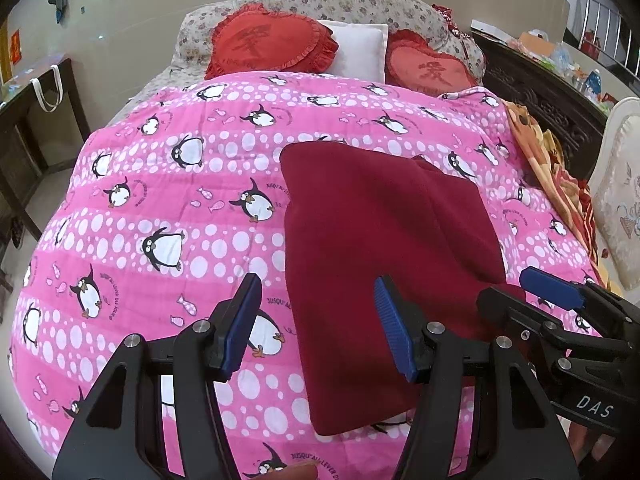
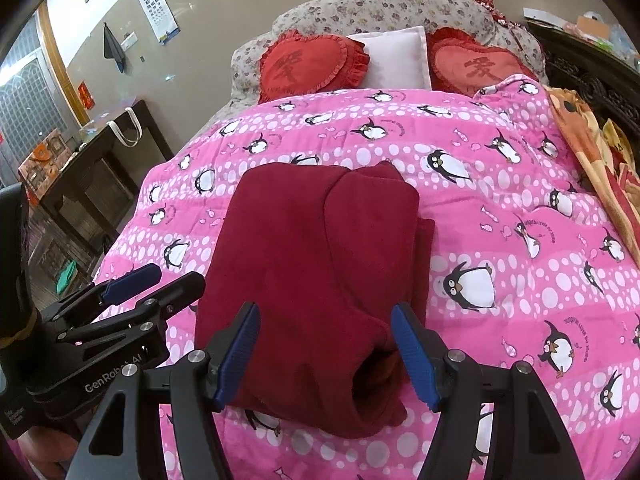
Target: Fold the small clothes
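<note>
A dark red fleece garment (image 1: 384, 248) lies folded lengthwise on the pink penguin quilt (image 1: 160, 200); it also shows in the right wrist view (image 2: 312, 264), with a folded layer on its right half. My left gripper (image 1: 316, 320) is open and empty, hovering over the garment's near left edge. My right gripper (image 2: 324, 348) is open and empty above the garment's near end. The right gripper also shows in the left wrist view (image 1: 532, 292), and the left gripper in the right wrist view (image 2: 160, 280).
Two red heart cushions (image 1: 272, 44) and a white pillow (image 1: 360, 50) lie at the head of the bed. An orange patterned blanket (image 1: 560, 176) lies along the right side. A dark wooden table (image 2: 100, 160) stands to the left, a carved dark bed frame (image 1: 552, 100) to the right.
</note>
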